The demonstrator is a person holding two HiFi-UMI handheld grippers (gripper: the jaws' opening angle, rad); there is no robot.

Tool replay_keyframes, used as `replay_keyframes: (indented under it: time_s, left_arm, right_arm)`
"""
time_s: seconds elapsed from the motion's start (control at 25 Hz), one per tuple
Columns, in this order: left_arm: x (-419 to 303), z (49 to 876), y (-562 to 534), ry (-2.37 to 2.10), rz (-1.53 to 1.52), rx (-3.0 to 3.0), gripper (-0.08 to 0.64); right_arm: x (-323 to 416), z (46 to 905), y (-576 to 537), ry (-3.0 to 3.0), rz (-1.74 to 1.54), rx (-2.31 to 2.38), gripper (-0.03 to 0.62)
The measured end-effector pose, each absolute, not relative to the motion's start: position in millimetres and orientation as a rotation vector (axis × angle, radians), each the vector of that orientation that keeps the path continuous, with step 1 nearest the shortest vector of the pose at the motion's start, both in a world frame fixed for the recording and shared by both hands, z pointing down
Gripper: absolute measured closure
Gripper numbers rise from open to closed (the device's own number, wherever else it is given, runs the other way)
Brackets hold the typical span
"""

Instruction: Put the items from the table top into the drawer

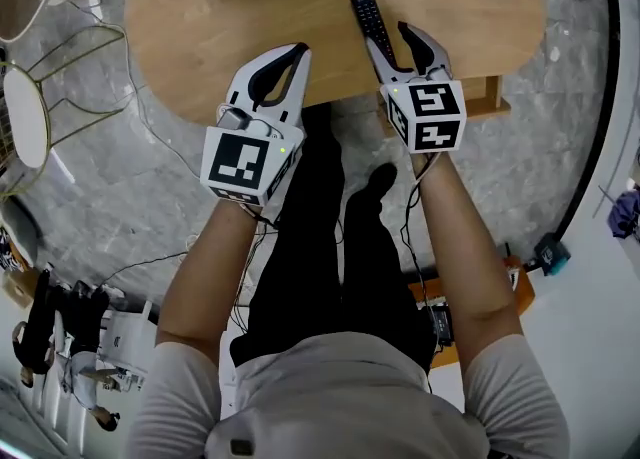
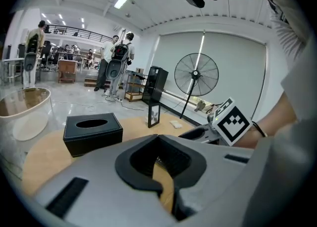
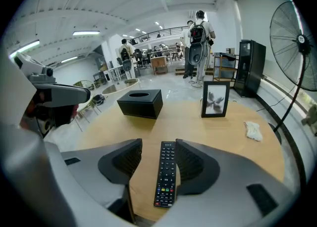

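Wood, pale and bare, makes up the oval table (image 1: 220, 27) in front of you, and both your grippers sit over its near edge. Your right gripper (image 3: 159, 144) is released: its jaws stand apart and the remote control (image 3: 166, 171) lies flat on the table between them, running lengthwise along the line the jaws point. The jaw on your right sits close against the remote's long side, though whether it touches isn't clear; the other jaw stands clear of it, with bare wood showing between. Nothing is gripped yet.

Your left gripper (image 1: 296, 53) is clenched, its tips meeting, with nothing between them. It is beside the right one, over the table edge and apart from every object.

Farther across the table you have a black tissue box (image 3: 140, 103) toward your left. A small photo frame (image 3: 214, 99) stands upright toward your right. A crumpled white tissue (image 3: 254, 130) lies near the right-hand edge. All three are well apart from the remote and from each other. A standing fan (image 2: 196, 74) is on the floor beyond the table.
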State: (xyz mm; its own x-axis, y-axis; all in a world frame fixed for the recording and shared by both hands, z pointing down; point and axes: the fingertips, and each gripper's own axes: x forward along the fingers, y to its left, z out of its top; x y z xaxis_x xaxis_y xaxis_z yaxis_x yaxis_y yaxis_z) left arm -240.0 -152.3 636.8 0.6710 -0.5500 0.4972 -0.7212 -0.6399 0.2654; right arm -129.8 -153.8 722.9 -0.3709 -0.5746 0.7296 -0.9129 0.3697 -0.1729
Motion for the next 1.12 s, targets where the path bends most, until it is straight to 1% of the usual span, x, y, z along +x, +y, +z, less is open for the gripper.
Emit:
replay_keyframes:
  time_s: [0.24, 0.36, 0.6, 1.12]
  left_arm:
    - [-241.2, 673.0, -159.0, -0.958, 0.535, 2.426, 0.551]
    - [-239.4, 685.2, -161.1, -0.944, 0.538, 2.414, 0.551]
    - [-236.7, 705.7, -161.2, -0.911, 0.545, 2.394, 0.551]
    - [-246.9, 717.0, -164.6, -0.904, 0.536, 2.359, 0.551]
  right_arm:
    - [-135.8, 784.1, -164.6, -1.987, 0.783, 1.212, 0.368]
    - [-137.7, 805.4, -169.1, -1.952, 0.801, 1.192, 0.354]
    - [-136.0, 843.5, -173.6, -1.868, 0.813, 1.154, 0.351]
    - [-140.8, 860.1, -172.8, -1.814, 0.804, 1.088, 0.368]
